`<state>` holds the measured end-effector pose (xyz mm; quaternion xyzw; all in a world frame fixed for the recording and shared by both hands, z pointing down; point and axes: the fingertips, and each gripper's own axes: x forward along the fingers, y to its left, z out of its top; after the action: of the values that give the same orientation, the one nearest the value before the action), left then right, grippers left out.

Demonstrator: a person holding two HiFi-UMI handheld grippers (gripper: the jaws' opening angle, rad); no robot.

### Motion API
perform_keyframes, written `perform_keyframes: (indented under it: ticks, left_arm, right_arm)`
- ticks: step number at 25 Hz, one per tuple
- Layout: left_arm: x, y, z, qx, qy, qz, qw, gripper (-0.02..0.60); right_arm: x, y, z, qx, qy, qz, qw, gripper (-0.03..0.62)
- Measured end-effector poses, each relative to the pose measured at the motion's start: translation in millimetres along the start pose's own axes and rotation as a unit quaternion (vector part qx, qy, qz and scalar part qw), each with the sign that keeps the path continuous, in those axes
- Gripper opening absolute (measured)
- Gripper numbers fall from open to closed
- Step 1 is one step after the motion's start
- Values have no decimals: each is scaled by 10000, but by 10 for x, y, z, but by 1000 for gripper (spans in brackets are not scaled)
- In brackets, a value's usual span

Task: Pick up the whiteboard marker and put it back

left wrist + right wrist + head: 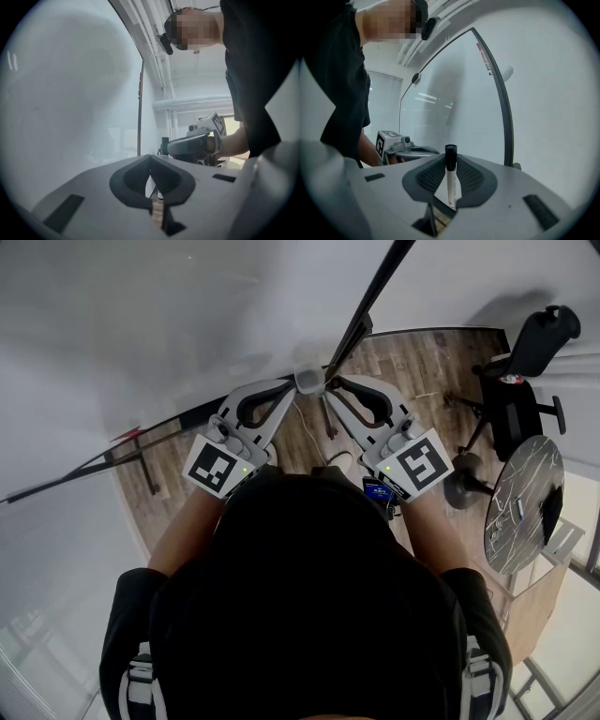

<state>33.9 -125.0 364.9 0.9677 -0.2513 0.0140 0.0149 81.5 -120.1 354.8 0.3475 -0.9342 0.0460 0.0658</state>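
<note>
Right gripper (451,163) is clamped on the marker (450,183). The marker stands upright between the pads, black cap on top, white body below, held up in front of the whiteboard (454,93). Left gripper (151,161) has its jaws together at the tips with nothing in them, and sits just beside the right one, the two noses converging in head view.

The whiteboard (454,93) is smooth and glossy, the floor (412,362) wood-grained planks. The marker (451,185) has a smooth white plastic barrel; the right gripper (451,161) is matt grey plastic with ribbed dark pads (429,177).
</note>
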Motion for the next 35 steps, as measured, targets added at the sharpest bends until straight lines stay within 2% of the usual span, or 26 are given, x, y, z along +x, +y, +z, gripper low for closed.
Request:
perform_keyframes:
  ticks: [12, 24, 35]
  left_arm:
    - [65, 0, 71, 35, -36, -64, 10000, 3]
    - [120, 98, 18, 148, 28, 47, 9999, 3]
    - [147, 228, -163, 169, 41, 171, 9997, 3]
  right_arm:
    - [-9, -53, 4, 16, -13, -60, 10000, 69]
    - [112, -207, -6, -43, -16, -214, 9998, 69]
    - [447, -403, -382, -26, 331, -246, 9991, 69]
